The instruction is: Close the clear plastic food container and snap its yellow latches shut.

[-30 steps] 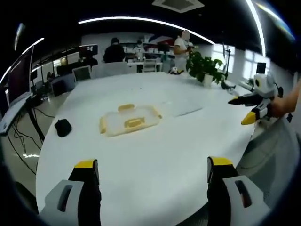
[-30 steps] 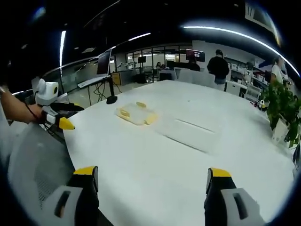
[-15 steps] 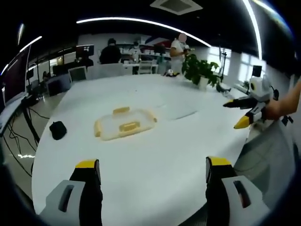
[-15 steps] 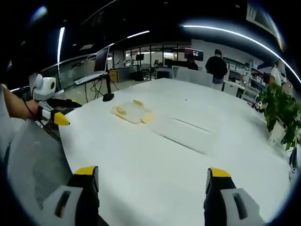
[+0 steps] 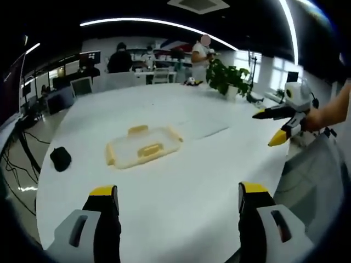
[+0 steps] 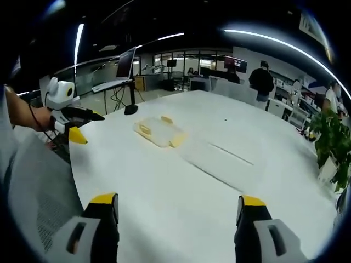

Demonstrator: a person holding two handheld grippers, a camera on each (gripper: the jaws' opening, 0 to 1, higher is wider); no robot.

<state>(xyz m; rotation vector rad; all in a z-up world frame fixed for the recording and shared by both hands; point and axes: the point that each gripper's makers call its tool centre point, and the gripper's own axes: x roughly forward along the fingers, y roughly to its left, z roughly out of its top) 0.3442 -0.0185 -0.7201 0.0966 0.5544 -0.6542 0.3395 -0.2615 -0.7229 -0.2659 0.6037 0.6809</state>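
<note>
While the big round white table [image 5: 181, 181] spreads under both tools, the clear plastic food container with yellow latches [image 5: 143, 149] lies flat out toward its middle, at about eleven o'clock from the left gripper [image 5: 174, 204] in the left gripper view, well apart from its spread, empty jaws. In the right gripper view, the same container [image 6: 160, 132] sits at eleven o'clock too, and farther off, so I'd judge the left tool nearer. Its long axis runs across the left gripper's line of approach. The right gripper [image 6: 176, 207] is released as well, grasping nothing. A green potted plant [image 5: 227, 79] stands at one o'clock, a small black object [image 5: 60, 158] at nine. No readable writing anywhere.
</note>
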